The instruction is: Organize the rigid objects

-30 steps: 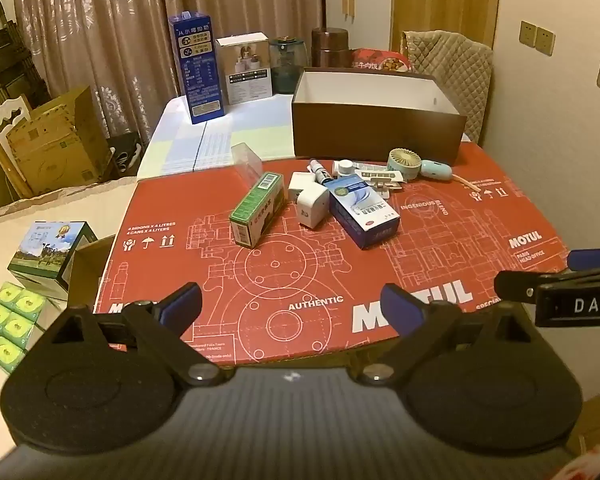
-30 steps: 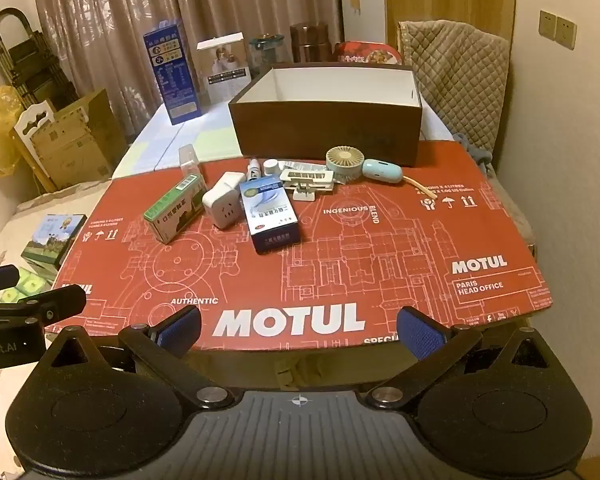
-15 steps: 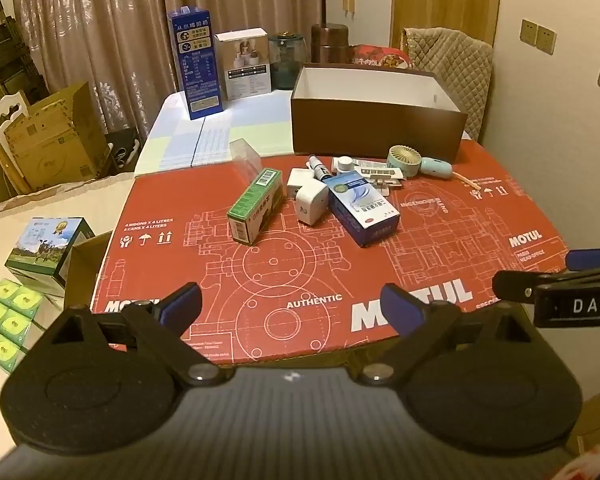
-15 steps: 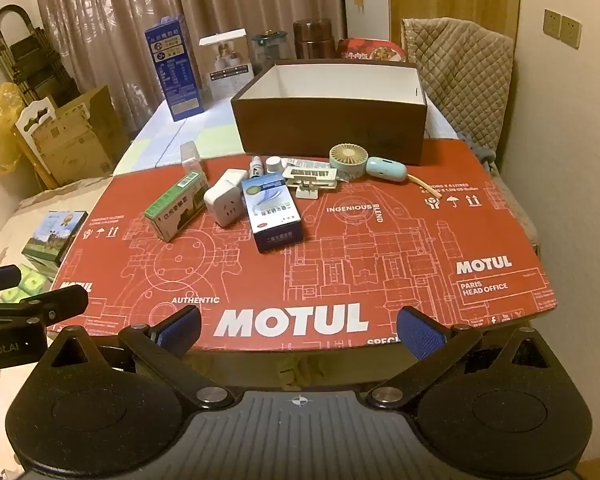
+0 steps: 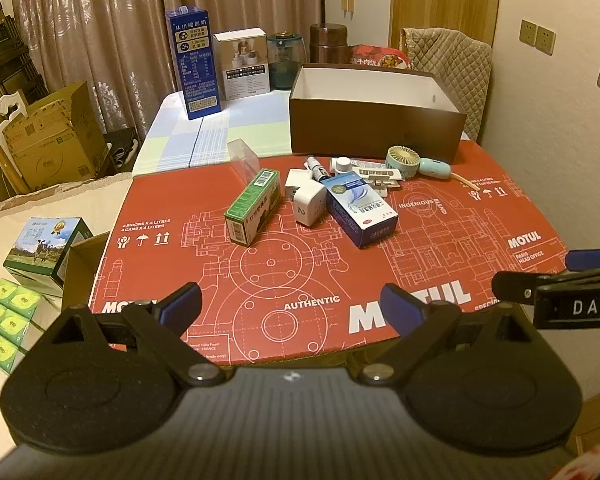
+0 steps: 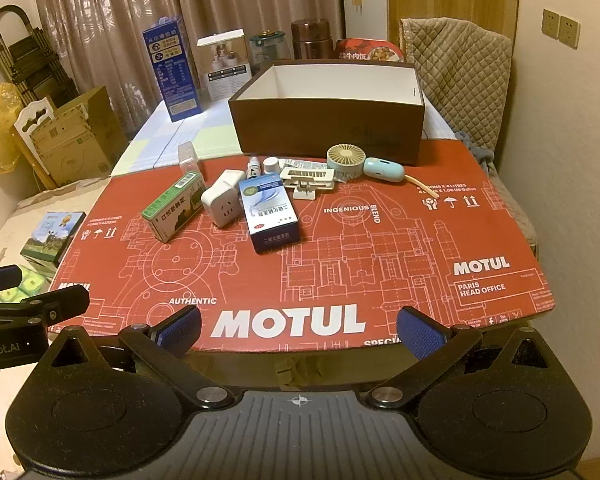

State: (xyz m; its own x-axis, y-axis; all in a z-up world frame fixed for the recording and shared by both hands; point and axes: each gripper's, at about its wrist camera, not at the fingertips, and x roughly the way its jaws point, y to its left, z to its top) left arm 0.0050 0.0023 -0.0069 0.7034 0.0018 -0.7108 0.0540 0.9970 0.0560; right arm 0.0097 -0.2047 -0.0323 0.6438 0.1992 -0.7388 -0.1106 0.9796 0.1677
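On the red printed cardboard sheet (image 6: 380, 248), a green carton (image 6: 172, 206), white plug adapter (image 6: 221, 199), blue-and-white box (image 6: 270, 214) and handheld fan (image 6: 346, 160) lie clustered before the open brown box (image 6: 328, 128). Left gripper (image 5: 290, 308) and right gripper (image 6: 298, 326) hover at the near edge, jaws spread, holding nothing.

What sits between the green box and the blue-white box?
The white plug adapter lies between the green box and the blue-white box, clearest in the right wrist view.
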